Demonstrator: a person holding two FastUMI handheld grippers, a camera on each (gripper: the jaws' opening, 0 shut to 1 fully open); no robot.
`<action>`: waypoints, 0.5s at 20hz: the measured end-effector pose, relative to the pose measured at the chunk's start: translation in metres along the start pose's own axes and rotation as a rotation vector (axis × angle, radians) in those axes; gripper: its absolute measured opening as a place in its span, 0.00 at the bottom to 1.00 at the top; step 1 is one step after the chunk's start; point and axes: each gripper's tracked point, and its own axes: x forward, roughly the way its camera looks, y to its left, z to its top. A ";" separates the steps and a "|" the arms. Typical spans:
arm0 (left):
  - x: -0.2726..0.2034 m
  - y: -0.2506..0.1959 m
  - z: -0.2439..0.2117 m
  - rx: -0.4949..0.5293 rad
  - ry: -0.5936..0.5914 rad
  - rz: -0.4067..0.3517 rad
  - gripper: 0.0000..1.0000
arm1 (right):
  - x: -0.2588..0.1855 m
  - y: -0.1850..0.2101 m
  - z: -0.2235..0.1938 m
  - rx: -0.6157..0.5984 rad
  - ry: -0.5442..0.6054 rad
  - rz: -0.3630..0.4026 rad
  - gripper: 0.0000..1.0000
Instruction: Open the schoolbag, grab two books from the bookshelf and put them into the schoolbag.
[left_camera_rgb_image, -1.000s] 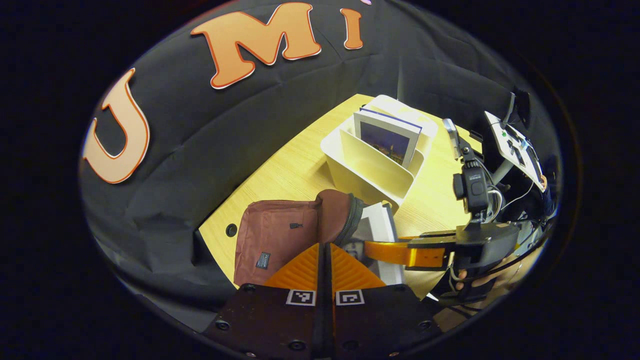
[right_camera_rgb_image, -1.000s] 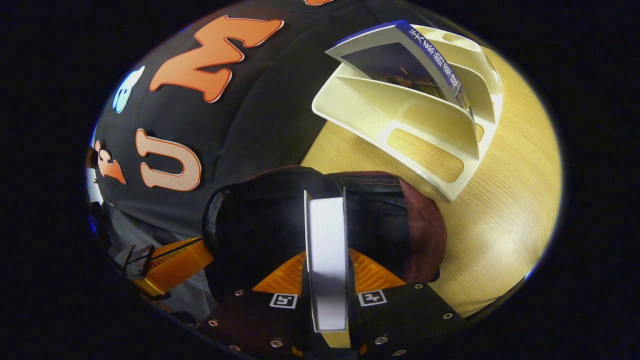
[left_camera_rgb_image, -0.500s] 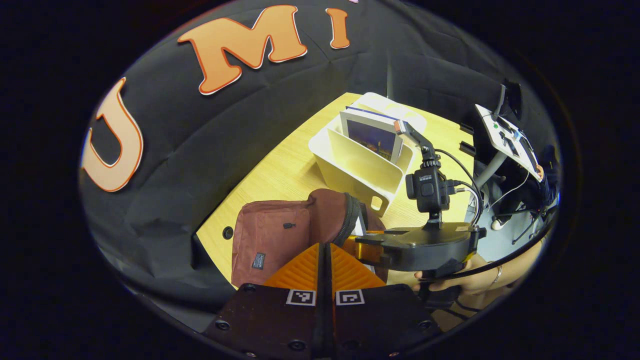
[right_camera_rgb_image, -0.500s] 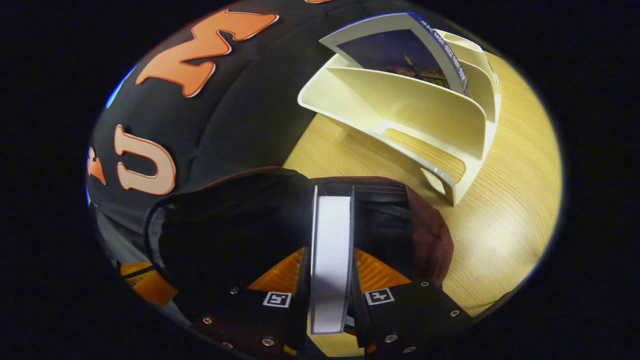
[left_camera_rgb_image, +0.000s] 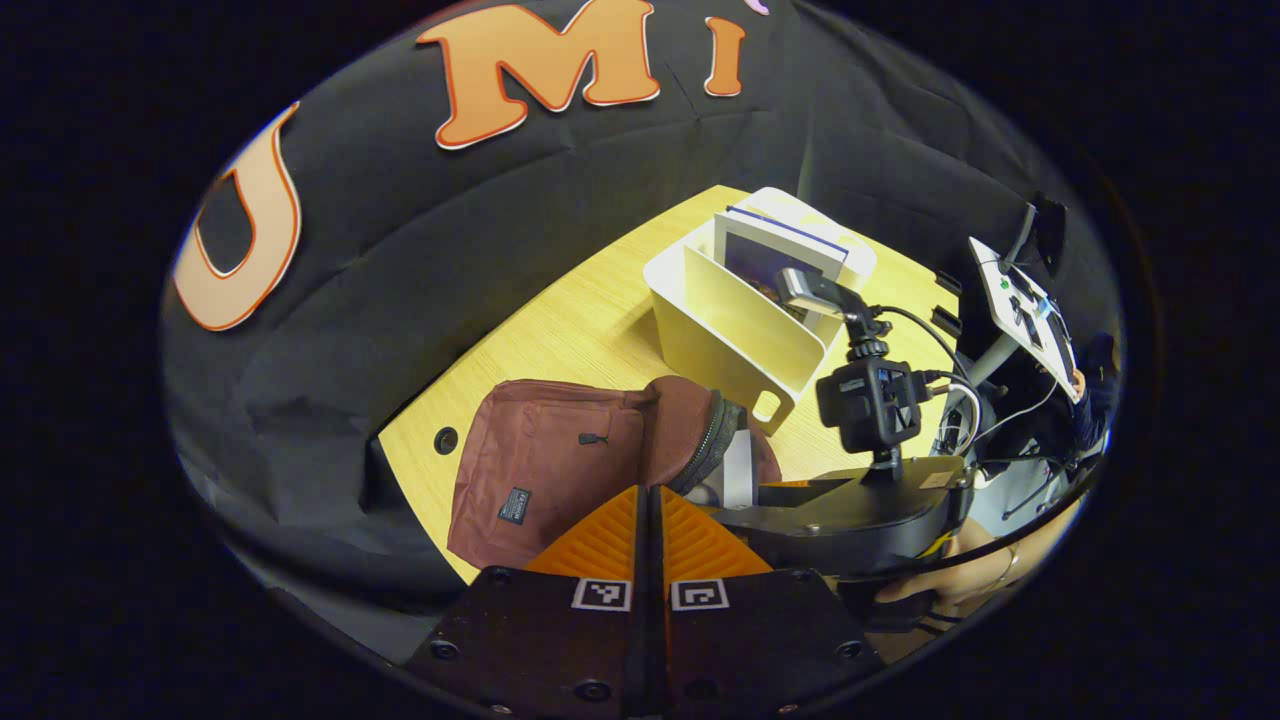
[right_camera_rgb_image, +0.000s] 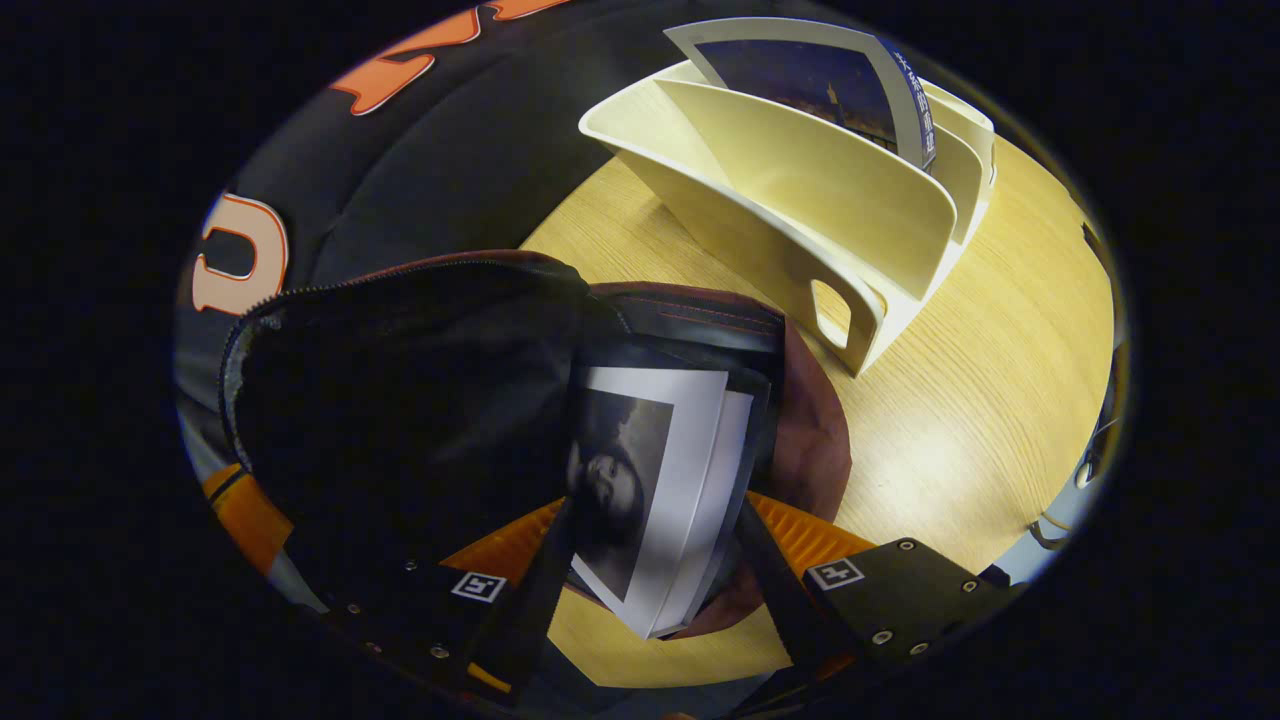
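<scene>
We see the bag (right_camera_rgb_image: 400, 400) open on the table (right_camera_rgb_image: 980, 400), one book (right_camera_rgb_image: 660, 490) half in between the right gripper's (right_camera_rgb_image: 650, 560) spread fingers, left gripper (left_camera_rgb_image: 650, 520) closed empty, second book (right_camera_rgb_image: 810, 85) still in the shelf (right_camera_rgb_image: 800, 200).

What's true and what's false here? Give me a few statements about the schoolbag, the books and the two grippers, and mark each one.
1. The schoolbag is unzipped. True.
2. The right gripper is clamped on the white book. False: its jaws stand wide apart, with the book tilted between them at the bag's mouth.
3. A dark-covered book stands in the bookshelf. True.
4. The bookshelf sits on the floor. False: it is on the wooden table, beside the schoolbag.
5. The left gripper is wide open. False: its jaws are together.
</scene>
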 end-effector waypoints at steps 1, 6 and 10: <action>0.000 0.002 -0.001 -0.003 -0.002 0.004 0.00 | -0.003 -0.002 0.002 0.001 0.000 0.001 0.96; 0.001 0.005 -0.002 -0.021 -0.001 0.005 0.00 | -0.023 -0.017 0.014 -0.037 -0.011 0.023 0.98; 0.003 0.008 -0.003 -0.018 -0.001 0.011 0.00 | -0.052 -0.038 0.034 -0.083 -0.055 0.054 0.98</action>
